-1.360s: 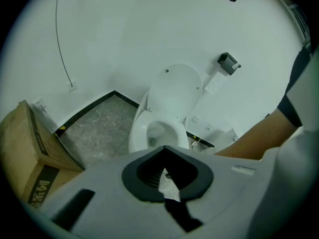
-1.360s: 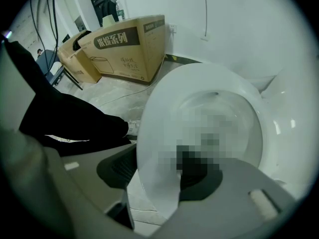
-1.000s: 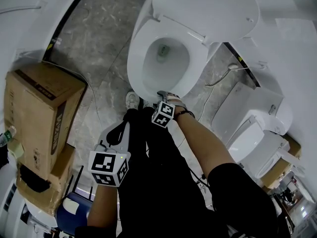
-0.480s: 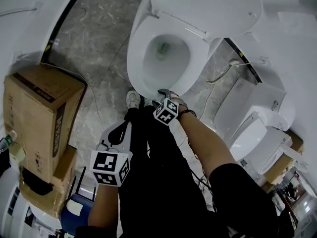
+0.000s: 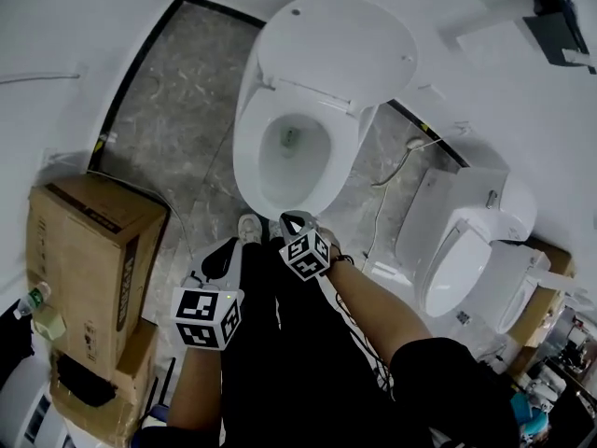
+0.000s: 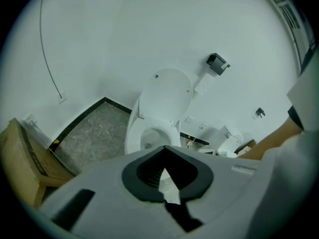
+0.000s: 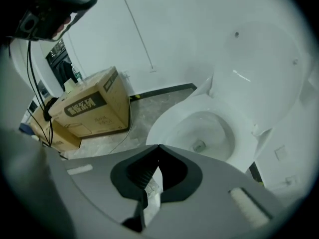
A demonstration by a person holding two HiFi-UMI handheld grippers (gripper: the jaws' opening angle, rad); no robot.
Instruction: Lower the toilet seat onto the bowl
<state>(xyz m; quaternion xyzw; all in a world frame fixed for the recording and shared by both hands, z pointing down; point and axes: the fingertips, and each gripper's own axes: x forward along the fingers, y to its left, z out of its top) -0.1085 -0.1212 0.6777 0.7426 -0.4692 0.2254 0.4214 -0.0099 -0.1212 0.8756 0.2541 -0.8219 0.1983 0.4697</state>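
Air above the toilet bowl [image 5: 254, 161] and its front rim is open. The raised seat [image 5: 340, 49] stands at the rear, close to the wall [image 5: 112, 17]. Left of the bowl: a bare floor strip [image 5: 168, 129], then 2 cardboard boxes [image 5: 89, 255]. Right: another toilet [image 5: 466, 241] and a trailing cable [image 5: 387, 177] narrow the gap beside the bowl

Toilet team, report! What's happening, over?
Left gripper shut, empty. Right gripper shut, empty. Toilet seat looks down on bowl, lid up. Nothing blocking.
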